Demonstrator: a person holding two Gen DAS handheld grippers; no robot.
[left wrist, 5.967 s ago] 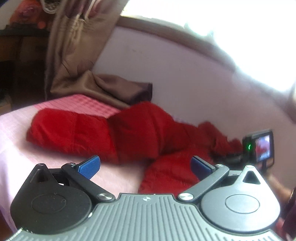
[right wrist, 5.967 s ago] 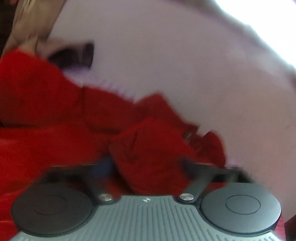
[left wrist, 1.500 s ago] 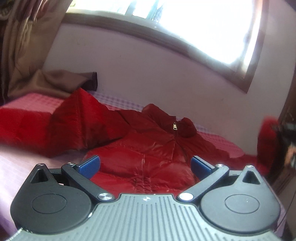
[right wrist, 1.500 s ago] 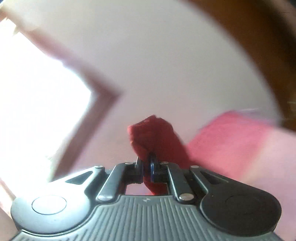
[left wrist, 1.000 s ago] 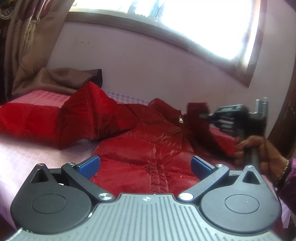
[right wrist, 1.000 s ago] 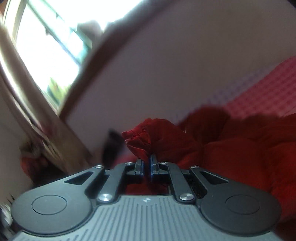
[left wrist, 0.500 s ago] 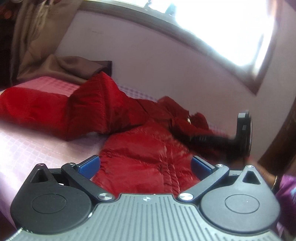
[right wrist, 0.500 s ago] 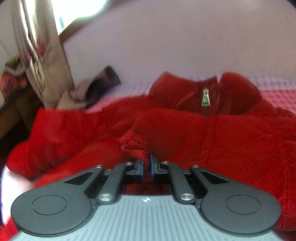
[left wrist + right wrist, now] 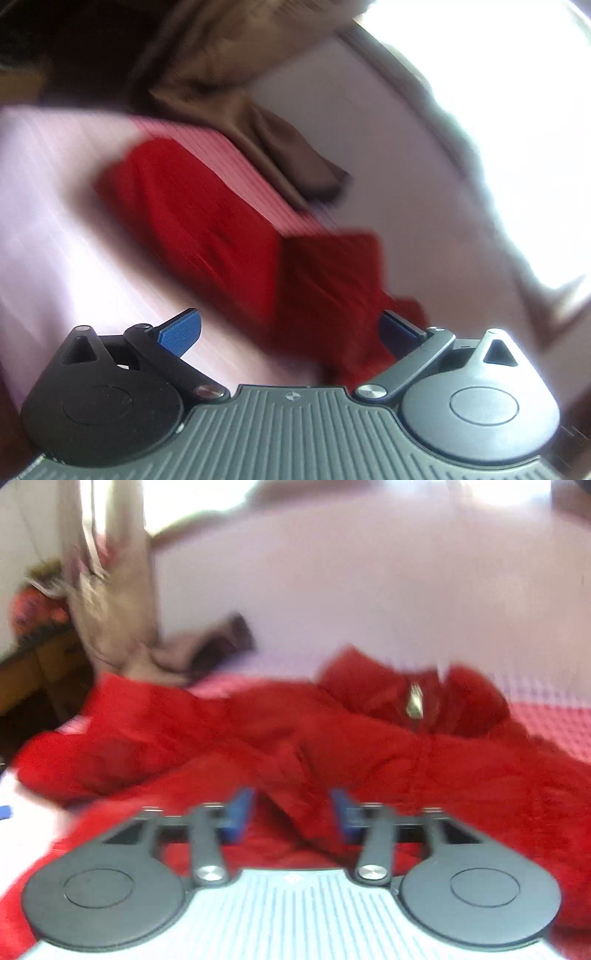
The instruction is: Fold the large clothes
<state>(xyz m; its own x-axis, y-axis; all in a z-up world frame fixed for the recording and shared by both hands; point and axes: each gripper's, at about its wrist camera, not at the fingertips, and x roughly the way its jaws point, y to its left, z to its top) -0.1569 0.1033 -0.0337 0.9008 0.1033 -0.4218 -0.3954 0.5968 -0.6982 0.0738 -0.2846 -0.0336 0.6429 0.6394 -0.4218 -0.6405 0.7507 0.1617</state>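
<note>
A red puffer jacket (image 9: 369, 746) lies spread on the bed, its zip and collar (image 9: 413, 698) toward the wall. A sleeve lies across its front, just ahead of my right gripper (image 9: 291, 812), which is open with red cloth between its blue pads but not clamped. In the blurred left wrist view the jacket's other sleeve (image 9: 207, 221) stretches left over the pink bedsheet (image 9: 55, 221). My left gripper (image 9: 291, 332) is open and empty, above the sheet near that sleeve.
A brown curtain (image 9: 258, 122) hangs and pools on the bed at the back left, also in the right wrist view (image 9: 118, 620). A pale wall (image 9: 369, 590) and bright window stand behind the bed. Dark furniture (image 9: 33, 664) stands at the far left.
My right gripper has opened and let go of the sleeve cuff, which now lies on the jacket's front. My left gripper has swung left and tilted toward the other sleeve, still open.
</note>
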